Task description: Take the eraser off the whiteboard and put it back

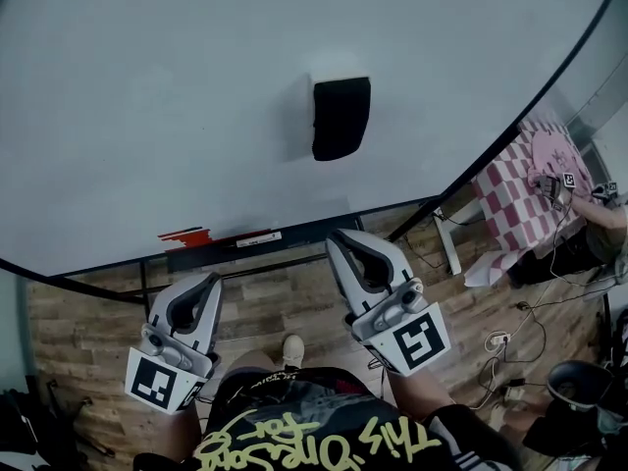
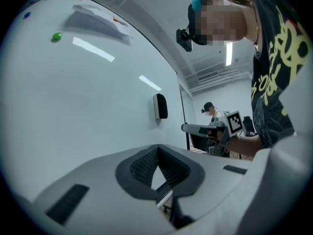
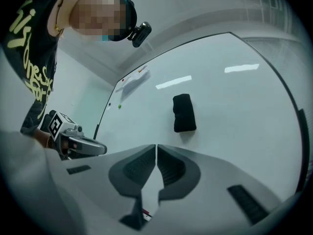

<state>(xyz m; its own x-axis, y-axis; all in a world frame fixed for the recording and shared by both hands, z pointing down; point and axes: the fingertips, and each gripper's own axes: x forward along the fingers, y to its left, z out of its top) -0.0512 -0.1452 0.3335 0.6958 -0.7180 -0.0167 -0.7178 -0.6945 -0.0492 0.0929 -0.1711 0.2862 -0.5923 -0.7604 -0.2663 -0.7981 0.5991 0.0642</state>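
Observation:
A black eraser (image 1: 340, 118) sticks to the whiteboard (image 1: 147, 96), upright, with nothing touching it. It also shows as the eraser (image 2: 160, 106) in the left gripper view and the eraser (image 3: 184, 113) in the right gripper view. My right gripper (image 1: 339, 235) is below the eraser and off the board, its jaws shut and empty; the right gripper (image 3: 156, 148) aims just left of and under the eraser. My left gripper (image 1: 211, 281) hangs lower and further left, well away from the eraser. The left gripper (image 2: 157, 148) has its jaws together with nothing between them.
The board's dark lower frame (image 1: 294, 214) runs just ahead of both grippers, with red marks (image 1: 186, 235) by it. A pink checkered table (image 1: 520, 199) stands at the right, and cables (image 1: 500, 341) lie on the wooden floor. A green magnet (image 2: 57, 35) and a paper (image 2: 98, 23) sit high on the board.

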